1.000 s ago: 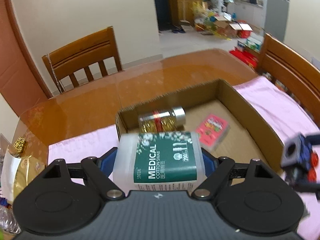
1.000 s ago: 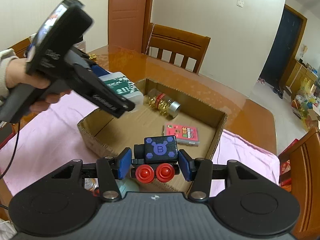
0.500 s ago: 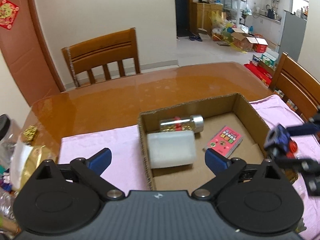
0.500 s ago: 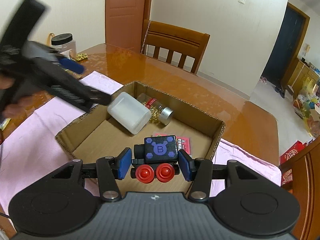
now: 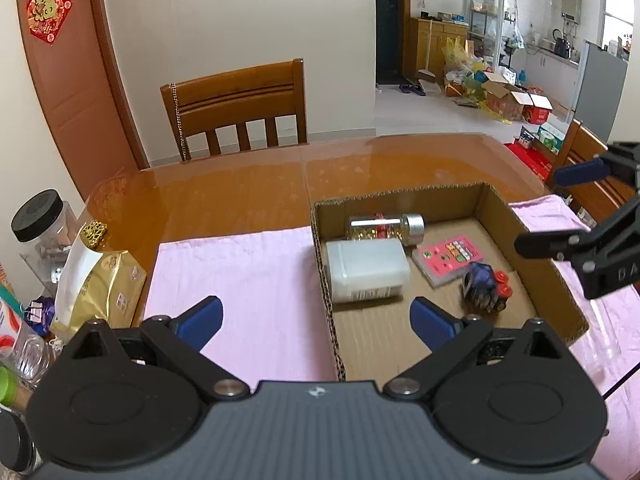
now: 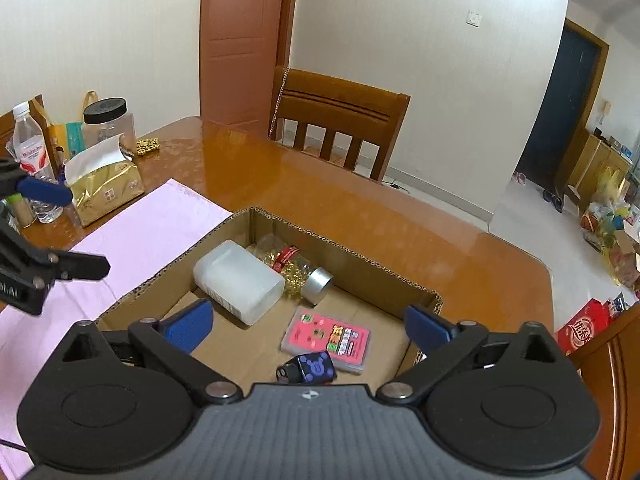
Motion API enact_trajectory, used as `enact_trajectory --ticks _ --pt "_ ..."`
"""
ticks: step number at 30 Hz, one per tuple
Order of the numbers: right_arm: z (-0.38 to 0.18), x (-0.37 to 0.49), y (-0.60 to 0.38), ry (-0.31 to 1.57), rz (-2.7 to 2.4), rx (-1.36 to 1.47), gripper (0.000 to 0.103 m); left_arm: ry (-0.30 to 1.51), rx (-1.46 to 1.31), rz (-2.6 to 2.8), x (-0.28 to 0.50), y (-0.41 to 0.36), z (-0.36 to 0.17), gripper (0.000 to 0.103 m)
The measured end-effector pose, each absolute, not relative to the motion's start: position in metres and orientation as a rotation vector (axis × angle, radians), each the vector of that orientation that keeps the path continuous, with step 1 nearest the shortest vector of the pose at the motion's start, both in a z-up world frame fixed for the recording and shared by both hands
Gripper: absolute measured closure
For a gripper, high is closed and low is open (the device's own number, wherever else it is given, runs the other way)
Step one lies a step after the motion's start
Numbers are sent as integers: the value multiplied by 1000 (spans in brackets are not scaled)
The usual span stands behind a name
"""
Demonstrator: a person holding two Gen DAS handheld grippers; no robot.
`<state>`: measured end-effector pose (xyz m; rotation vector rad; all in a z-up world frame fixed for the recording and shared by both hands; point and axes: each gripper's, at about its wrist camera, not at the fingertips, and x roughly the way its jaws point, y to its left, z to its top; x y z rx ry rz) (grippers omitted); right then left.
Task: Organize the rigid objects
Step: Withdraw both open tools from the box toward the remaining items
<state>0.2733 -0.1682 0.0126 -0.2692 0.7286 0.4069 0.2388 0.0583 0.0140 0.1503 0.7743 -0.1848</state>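
Observation:
An open cardboard box (image 5: 492,200) (image 6: 344,246) sits on the table. Inside lie a white cotton swab container (image 5: 366,270) (image 6: 238,282), a glass jar of gold beads with a silver lid (image 5: 386,227) (image 6: 298,270), a pink card pack (image 5: 448,258) (image 6: 328,338) and a dark blue toy with red wheels (image 5: 484,286) (image 6: 308,368). My left gripper (image 5: 316,318) is open and empty, held above the box's near left edge. My right gripper (image 6: 308,326) is open and empty above the box, just over the toy.
A pink cloth (image 5: 240,276) lies under the box. At the table's left edge stand a gold packet (image 5: 98,288) (image 6: 106,188), a black-lidded jar (image 5: 40,224) (image 6: 106,120) and a water bottle (image 6: 32,160). Wooden chairs (image 5: 240,108) (image 6: 340,120) stand around the table.
My left gripper let go of the cotton swab container in the box and drew back. My right gripper opened and dropped the blue toy into the box, then rose.

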Motion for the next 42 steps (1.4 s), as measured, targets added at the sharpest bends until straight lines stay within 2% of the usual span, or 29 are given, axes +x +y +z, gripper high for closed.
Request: enact_trajectory --ticks 16,31,36,42 --pt "2 212 -174 784 281 -197 0 795 104 -207 193 54 -9 3" --pt "-44 100 -197 901 32 -73 0 897 139 -283 137 46 -71 3" --pt "-47 104 -224 896 82 -104 0 925 112 -238 125 42 -76 3" --pt "-51 147 -264 896 216 -188 0 960 58 -123 120 26 -80 4"
